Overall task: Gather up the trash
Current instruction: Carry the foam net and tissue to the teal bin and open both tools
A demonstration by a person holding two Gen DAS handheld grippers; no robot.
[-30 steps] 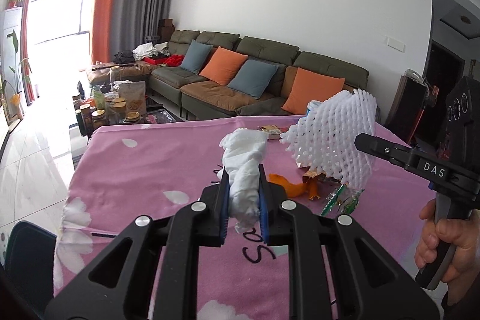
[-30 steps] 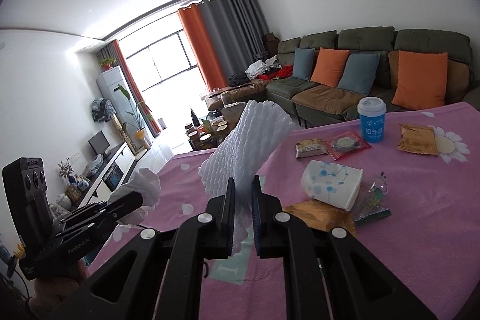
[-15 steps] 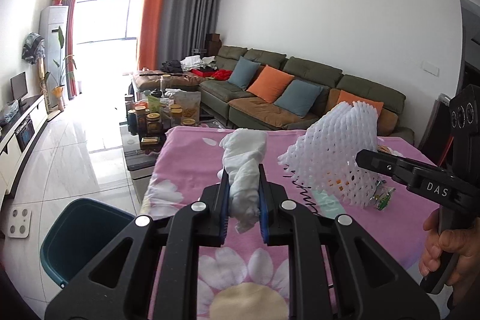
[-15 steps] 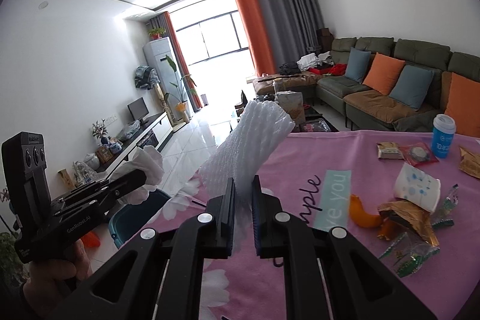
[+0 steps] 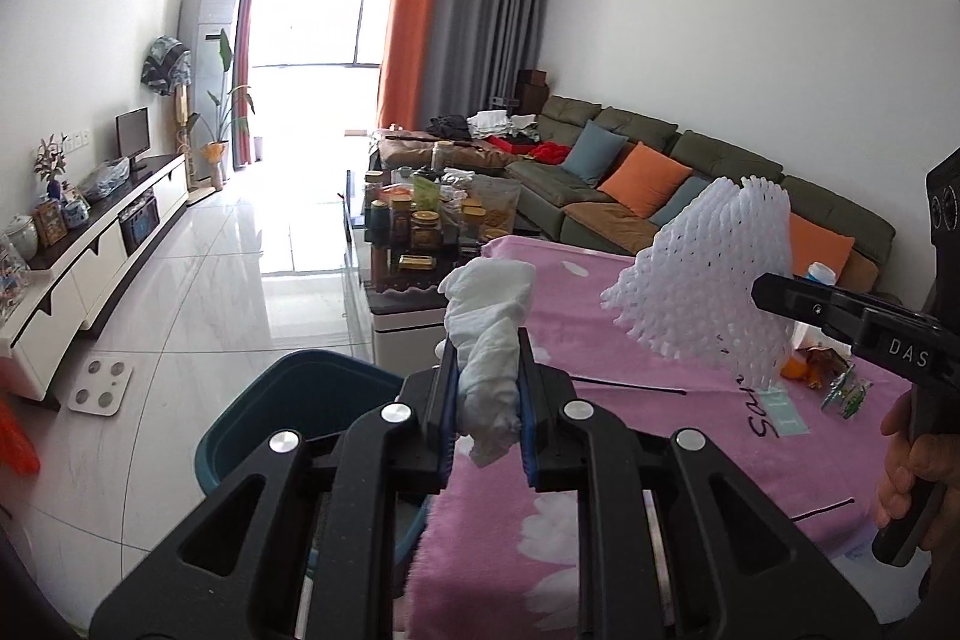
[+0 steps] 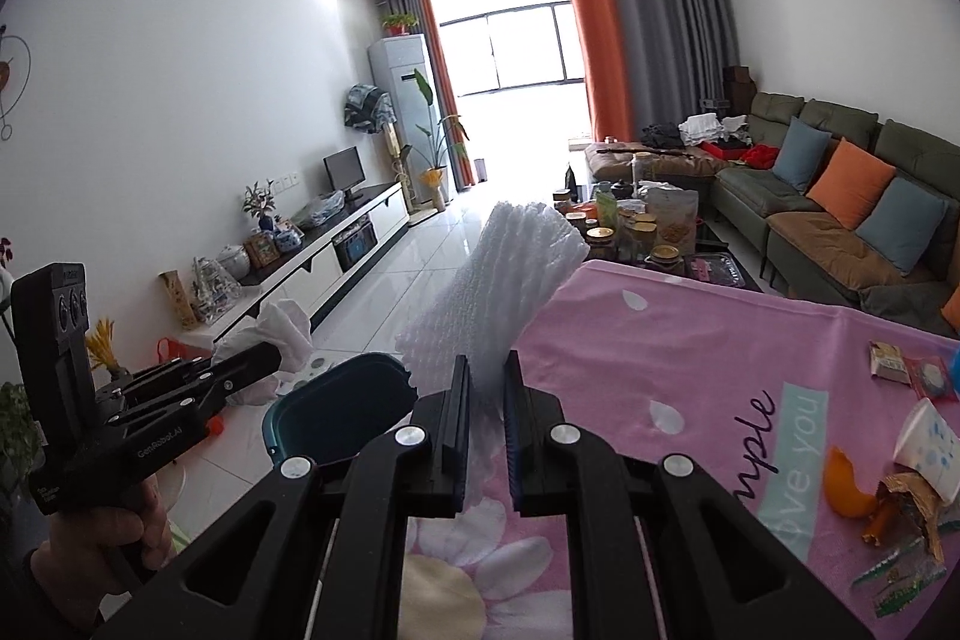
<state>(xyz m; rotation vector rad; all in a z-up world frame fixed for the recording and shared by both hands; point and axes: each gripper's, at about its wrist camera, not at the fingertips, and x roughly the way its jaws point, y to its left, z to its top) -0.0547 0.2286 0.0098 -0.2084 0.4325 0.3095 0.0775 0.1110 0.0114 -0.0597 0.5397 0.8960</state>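
My left gripper (image 5: 485, 388) is shut on a crumpled white tissue (image 5: 489, 334), held above the left edge of the pink table; the tissue also shows in the right wrist view (image 6: 282, 331). My right gripper (image 6: 485, 403) is shut on a white foam fruit net (image 6: 498, 292), also seen in the left wrist view (image 5: 705, 280). A teal trash bin (image 5: 288, 412) stands on the floor just left of the table, below both grippers; it also shows in the right wrist view (image 6: 336, 409).
The pink flowered tablecloth (image 6: 690, 370) still carries a paper cup (image 6: 927, 439), orange peel (image 6: 846, 490), wrappers (image 6: 900, 568) and snack packets (image 6: 888, 361). A crowded coffee table (image 5: 432, 226), a sofa (image 5: 660, 178) and a TV cabinet (image 5: 90, 244) surround the tiled floor.
Both grippers have swung left from over the table's middle toward its left edge, still holding the tissue and foam net. The teal bin has come into view below them.
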